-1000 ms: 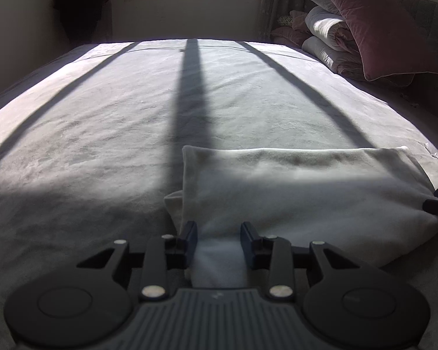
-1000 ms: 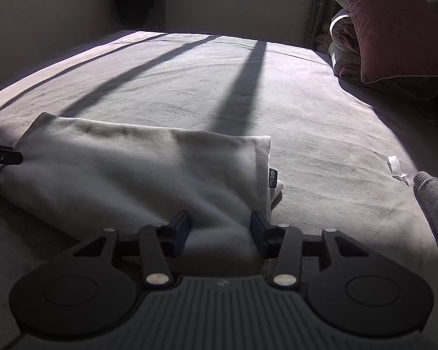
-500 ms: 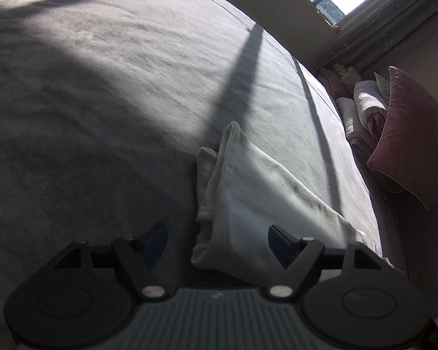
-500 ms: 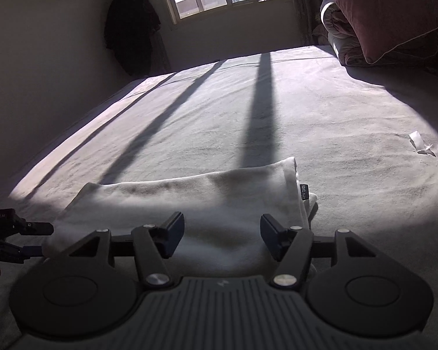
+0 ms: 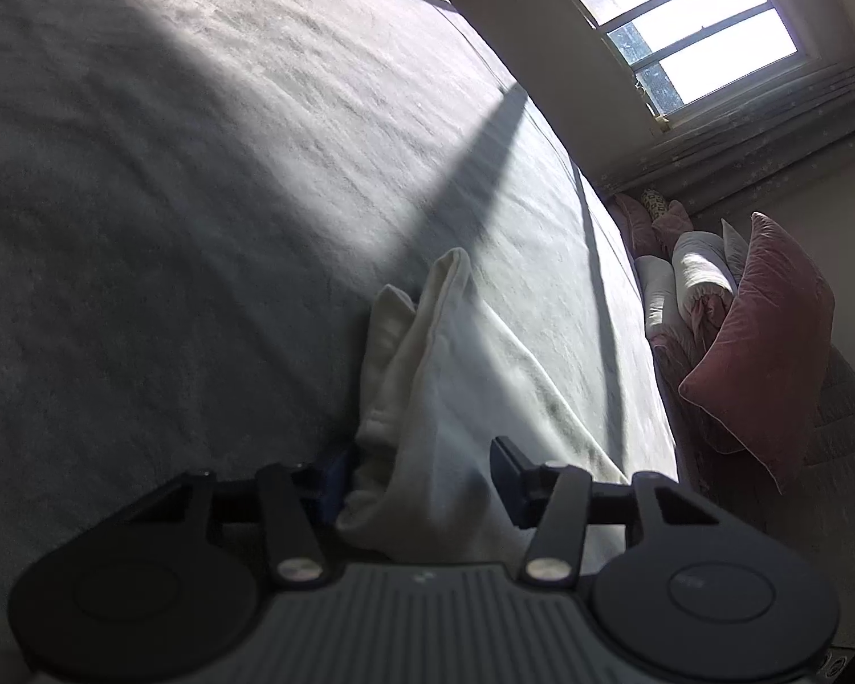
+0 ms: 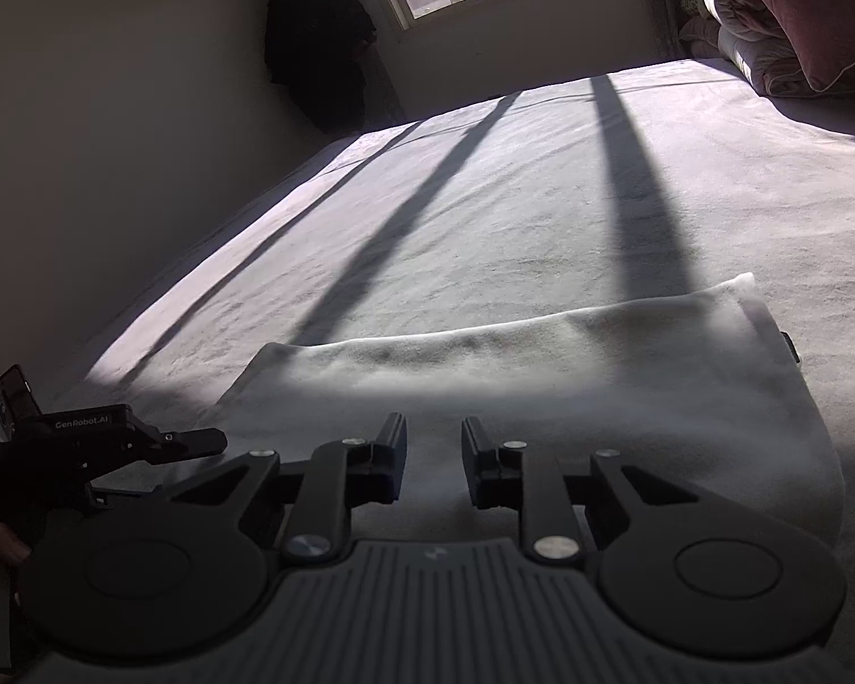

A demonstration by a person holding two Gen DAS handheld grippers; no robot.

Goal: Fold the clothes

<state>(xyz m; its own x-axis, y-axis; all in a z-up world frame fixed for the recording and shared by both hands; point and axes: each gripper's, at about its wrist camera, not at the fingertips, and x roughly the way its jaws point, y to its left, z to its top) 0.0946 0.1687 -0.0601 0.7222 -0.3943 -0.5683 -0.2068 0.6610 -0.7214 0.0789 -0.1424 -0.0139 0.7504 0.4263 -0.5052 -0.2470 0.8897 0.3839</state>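
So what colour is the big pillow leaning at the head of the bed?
Dusty pink pillow, clearest in the left wrist view.

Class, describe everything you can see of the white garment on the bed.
The white garment is a soft, fleecy-looking cloth folded into a flat rectangle on the grey bed. Its far edge is sunlit, its near part shaded. A small dark tag shows at its right edge. At the left end, layered edges stack up between the open left gripper. The right gripper hovers open over it.

Left gripper (image 5: pixel 419 476) and right gripper (image 6: pixel 432 464) seemingly parted, empty.
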